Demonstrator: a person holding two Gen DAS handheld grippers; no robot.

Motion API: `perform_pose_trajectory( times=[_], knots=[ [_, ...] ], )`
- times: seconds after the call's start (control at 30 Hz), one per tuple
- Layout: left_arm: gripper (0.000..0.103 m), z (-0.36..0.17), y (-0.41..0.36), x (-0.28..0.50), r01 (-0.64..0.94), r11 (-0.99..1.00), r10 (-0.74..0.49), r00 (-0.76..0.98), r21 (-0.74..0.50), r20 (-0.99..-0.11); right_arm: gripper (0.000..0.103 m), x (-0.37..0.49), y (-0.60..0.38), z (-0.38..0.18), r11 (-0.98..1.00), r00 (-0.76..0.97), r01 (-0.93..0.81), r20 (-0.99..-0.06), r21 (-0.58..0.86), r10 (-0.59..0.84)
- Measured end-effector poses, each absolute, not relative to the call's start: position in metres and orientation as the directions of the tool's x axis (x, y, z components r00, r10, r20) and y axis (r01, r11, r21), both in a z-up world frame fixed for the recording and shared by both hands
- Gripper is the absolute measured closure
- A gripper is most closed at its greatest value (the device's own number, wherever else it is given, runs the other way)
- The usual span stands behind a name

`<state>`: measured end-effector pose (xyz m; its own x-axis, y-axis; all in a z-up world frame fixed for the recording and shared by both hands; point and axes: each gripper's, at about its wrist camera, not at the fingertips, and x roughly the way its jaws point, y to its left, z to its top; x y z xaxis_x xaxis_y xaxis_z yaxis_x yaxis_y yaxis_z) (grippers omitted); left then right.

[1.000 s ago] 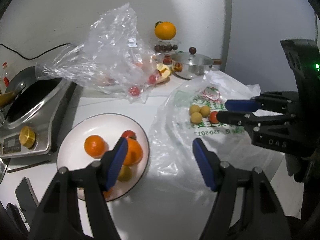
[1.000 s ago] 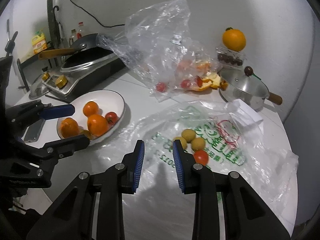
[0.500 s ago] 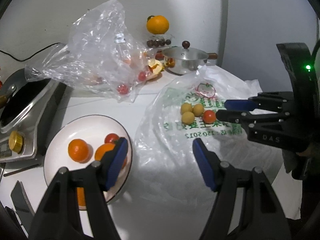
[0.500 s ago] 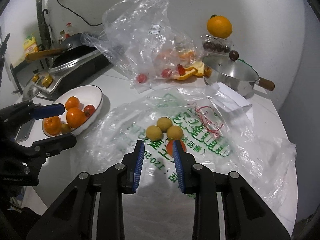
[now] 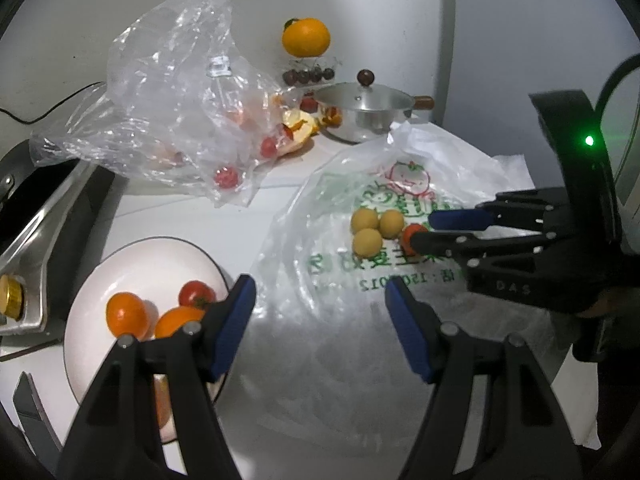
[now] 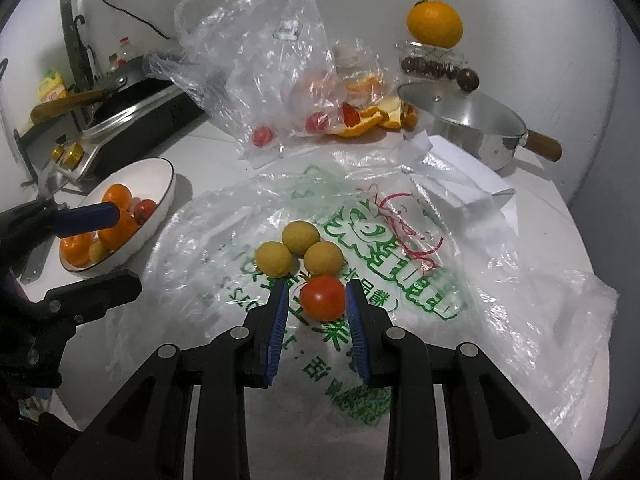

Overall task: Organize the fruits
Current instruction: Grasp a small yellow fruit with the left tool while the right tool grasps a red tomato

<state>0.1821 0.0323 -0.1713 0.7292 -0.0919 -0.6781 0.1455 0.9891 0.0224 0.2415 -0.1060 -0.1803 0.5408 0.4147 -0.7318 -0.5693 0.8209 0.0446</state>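
Observation:
A red tomato (image 6: pixel 322 297) lies on a flat printed plastic bag (image 6: pixel 400 248), beside three small yellow fruits (image 6: pixel 300 237). My right gripper (image 6: pixel 317 298) is open, its blue pads on either side of the tomato, not clamped on it. It also shows in the left wrist view (image 5: pixel 428 229) next to the tomato (image 5: pixel 410 235). A white plate (image 5: pixel 132 268) holds oranges (image 5: pixel 126 314) and a tomato (image 5: pixel 195 293). My left gripper (image 5: pixel 320 302) is open and empty, hovering between the plate and the printed bag.
A crumpled clear bag (image 6: pixel 256 52) with small tomatoes and orange peel lies at the back. A steel pot with lid (image 6: pixel 464 120), a box of dark fruit topped by an orange (image 6: pixel 434 24), and a stove with a pan (image 6: pixel 120 120) stand around.
My right gripper has moved forward to the tomato and its jaws have widened around it. My left gripper has shifted right, away from the plate.

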Motion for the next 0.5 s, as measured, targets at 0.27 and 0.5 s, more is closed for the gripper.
perform_pose_trajectory(
  times=[0.27,0.5],
  knots=[
    [0.034,-0.178,0.024,0.198,0.149,0.988,-0.09,0.719,0.027,-0.689,0.068,0.255,-0.103,-0.19,0.809,0.513,-0.585,-0.748,0.054,0.421],
    [0.034,-0.182,0.012,0.208,0.169,0.985,-0.091,0.713,0.045,-0.696,0.07,0.259,-0.102,-0.198,0.796,0.487,-0.603,-0.768,0.048,0.416]
  ],
)
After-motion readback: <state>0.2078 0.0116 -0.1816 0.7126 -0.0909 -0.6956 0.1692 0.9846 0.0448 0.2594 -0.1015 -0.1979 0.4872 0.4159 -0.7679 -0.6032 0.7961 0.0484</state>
